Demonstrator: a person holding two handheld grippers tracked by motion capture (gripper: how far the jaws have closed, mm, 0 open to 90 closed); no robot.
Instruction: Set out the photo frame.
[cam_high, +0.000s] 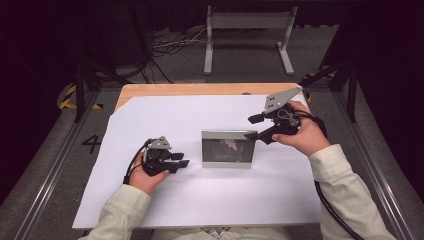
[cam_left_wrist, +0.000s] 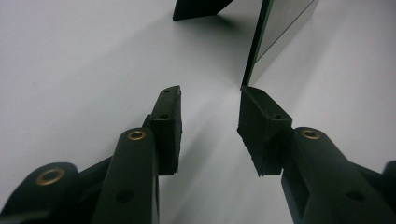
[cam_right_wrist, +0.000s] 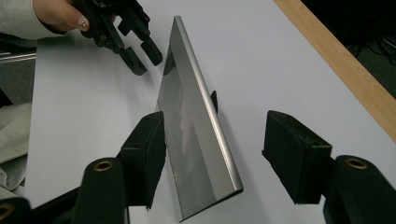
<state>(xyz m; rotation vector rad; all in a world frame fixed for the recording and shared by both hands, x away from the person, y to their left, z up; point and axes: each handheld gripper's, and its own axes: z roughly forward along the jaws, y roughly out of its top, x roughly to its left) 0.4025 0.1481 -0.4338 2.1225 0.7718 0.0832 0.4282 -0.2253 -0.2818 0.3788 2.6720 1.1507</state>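
Observation:
A silver picture frame (cam_high: 227, 148) stands upright in the middle of the white sheet, propped on a black back stand (cam_left_wrist: 201, 9). My left gripper (cam_high: 181, 160) rests low on the sheet just left of the frame, jaws open and empty. In the left gripper view the frame's edge (cam_left_wrist: 280, 28) rises just beyond the right fingertip of that gripper (cam_left_wrist: 210, 93). My right gripper (cam_high: 250, 127) hovers at the frame's top right corner, open. In the right gripper view its pads (cam_right_wrist: 215, 119) straddle the near end of the frame (cam_right_wrist: 196, 135) without touching it. Beyond the frame is the left gripper (cam_right_wrist: 140, 56).
The white sheet (cam_high: 175, 120) covers most of a wooden table (cam_high: 200, 89), whose bare edge shows at the back. On the floor behind stand a metal frame (cam_high: 248, 22) and loose cables (cam_high: 170, 45). Metal rails run along both sides of the table.

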